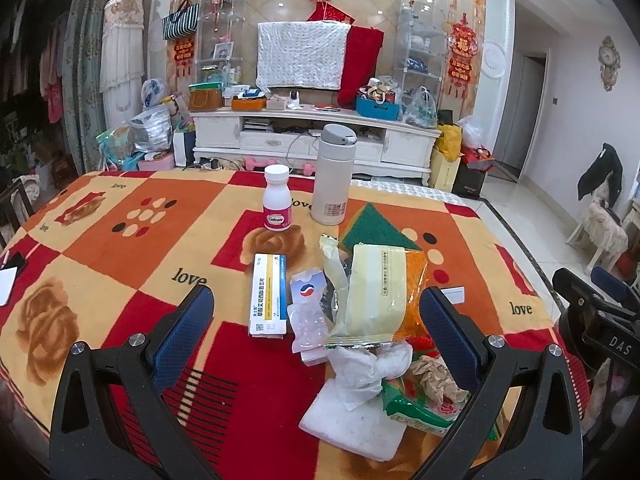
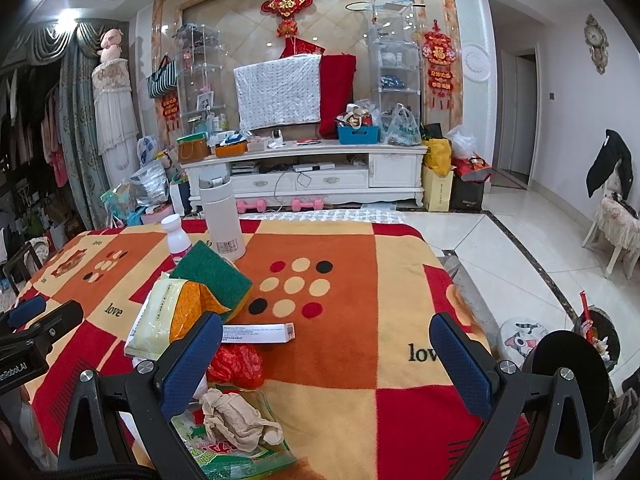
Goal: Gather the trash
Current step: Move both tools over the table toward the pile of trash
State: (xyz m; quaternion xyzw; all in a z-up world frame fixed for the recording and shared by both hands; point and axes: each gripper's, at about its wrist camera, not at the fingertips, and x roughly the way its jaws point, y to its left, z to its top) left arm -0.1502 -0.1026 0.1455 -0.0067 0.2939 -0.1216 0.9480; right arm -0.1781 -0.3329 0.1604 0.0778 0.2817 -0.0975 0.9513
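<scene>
A heap of trash lies on the patterned blanket: a pale yellow and orange snack wrapper (image 1: 378, 292), a crumpled white tissue (image 1: 370, 368), a crumpled brown paper (image 1: 434, 376) on a green printed bag (image 1: 416, 408), a clear blister pack (image 1: 306, 316). My left gripper (image 1: 316, 312) is open above this heap with nothing between its fingers. My right gripper (image 2: 328, 344) is open to the right of the heap, over bare blanket. The right wrist view shows the brown paper (image 2: 236, 420), a red crumpled wrapper (image 2: 236, 364), the yellow wrapper (image 2: 160, 320) and a small white box (image 2: 260, 332).
A medicine box (image 1: 269, 294), a white pill bottle (image 1: 277, 198), a white thermos (image 1: 331, 174) and a green-topped sponge (image 1: 374, 226) stand on the blanket (image 1: 120, 240). A bin (image 2: 596, 332) with rubbish sits on the tiled floor at right, next to a cartoon stool (image 2: 520, 338).
</scene>
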